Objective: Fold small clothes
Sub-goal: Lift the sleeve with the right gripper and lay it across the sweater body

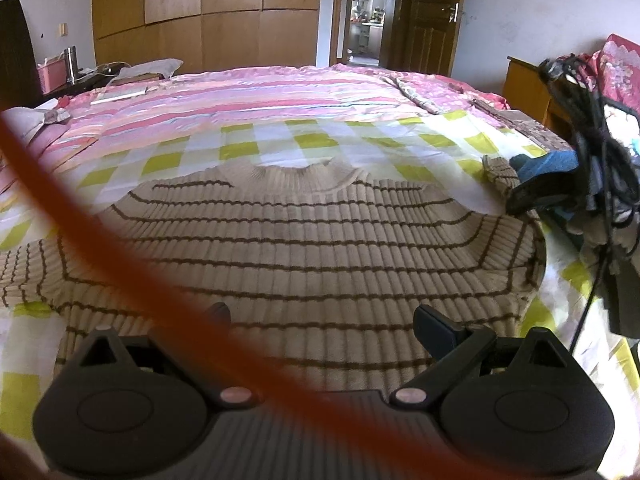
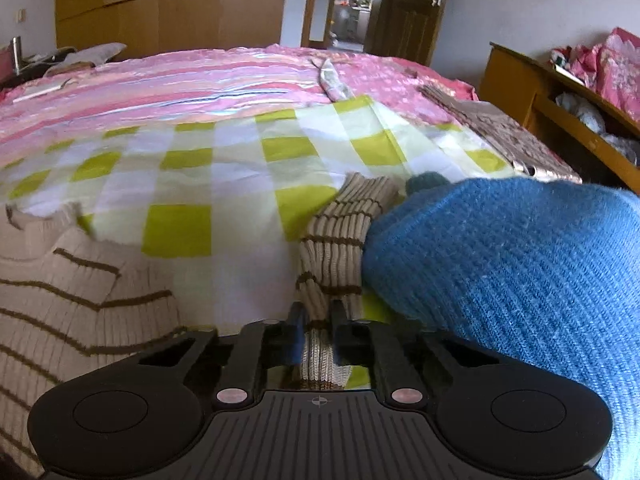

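A beige sweater with thin brown stripes (image 1: 304, 248) lies flat on a green-and-white checked cloth (image 1: 280, 144) on the bed, collar away from me. My left gripper (image 1: 322, 322) is open over the sweater's lower body, holding nothing. My right gripper (image 2: 316, 316) is shut on the sweater's right sleeve (image 2: 340, 248), which runs away from the jaws toward its cuff. The sweater's body shows at the left of the right wrist view (image 2: 60, 300). The right gripper also appears at the right edge of the left wrist view, by the sleeve cuff (image 1: 500, 172).
A blue knitted garment (image 2: 520, 280) lies beside the sleeve on the right. A blurred orange cord (image 1: 120, 240) crosses the left wrist view. A pink striped quilt (image 1: 240, 96) covers the far bed. A wooden cabinet (image 2: 520, 80) stands on the right.
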The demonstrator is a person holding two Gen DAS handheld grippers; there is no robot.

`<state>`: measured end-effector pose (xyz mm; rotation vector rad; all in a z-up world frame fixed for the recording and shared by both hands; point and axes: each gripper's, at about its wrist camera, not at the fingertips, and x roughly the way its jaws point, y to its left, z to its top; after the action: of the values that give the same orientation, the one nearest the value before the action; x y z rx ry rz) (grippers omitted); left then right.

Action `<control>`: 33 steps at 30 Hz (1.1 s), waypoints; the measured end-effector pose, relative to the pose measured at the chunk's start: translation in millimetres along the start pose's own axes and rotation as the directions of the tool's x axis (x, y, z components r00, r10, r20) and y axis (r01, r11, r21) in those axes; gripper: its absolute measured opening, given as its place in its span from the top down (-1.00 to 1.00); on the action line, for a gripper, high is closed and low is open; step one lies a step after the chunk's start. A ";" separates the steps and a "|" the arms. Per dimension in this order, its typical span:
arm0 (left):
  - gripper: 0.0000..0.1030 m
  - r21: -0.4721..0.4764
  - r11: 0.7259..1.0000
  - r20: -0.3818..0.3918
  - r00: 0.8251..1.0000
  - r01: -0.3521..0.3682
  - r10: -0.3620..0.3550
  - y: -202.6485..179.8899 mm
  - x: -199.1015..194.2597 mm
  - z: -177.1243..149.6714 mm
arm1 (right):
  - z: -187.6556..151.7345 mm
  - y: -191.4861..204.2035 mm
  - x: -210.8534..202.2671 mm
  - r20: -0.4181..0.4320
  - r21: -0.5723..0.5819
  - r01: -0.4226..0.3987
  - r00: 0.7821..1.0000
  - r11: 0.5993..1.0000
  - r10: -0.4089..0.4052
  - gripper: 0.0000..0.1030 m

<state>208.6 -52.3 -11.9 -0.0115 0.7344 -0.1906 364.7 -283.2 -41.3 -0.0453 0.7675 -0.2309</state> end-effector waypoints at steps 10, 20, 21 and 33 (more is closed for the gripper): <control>-0.98 -0.034 0.999 0.038 0.999 -0.012 0.013 20.7 -19.3 4.1 | 23.0 -4.0 -81.5 0.160 0.144 -0.302 0.947 0.942 0.279 0.89; -0.99 -0.060 0.995 0.047 0.995 -0.080 0.083 68.9 -49.5 -24.8 | -26.3 99.0 -160.9 0.093 -0.228 -0.659 0.718 0.717 0.690 0.79; -0.99 -0.073 0.994 0.045 0.996 -0.077 0.080 74.6 -50.4 -29.5 | -34.5 106.7 -154.7 0.044 -0.250 -0.648 0.735 0.720 0.677 0.76; -0.99 -0.153 0.986 0.030 0.997 -0.072 0.078 109.0 -38.9 -42.5 | -94.3 96.4 -141.0 -0.156 -0.369 -0.557 0.826 0.744 0.542 0.70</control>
<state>170.4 64.1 -26.1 -0.1317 0.7107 -0.0622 219.7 -153.7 -24.9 -0.2000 0.8245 0.5032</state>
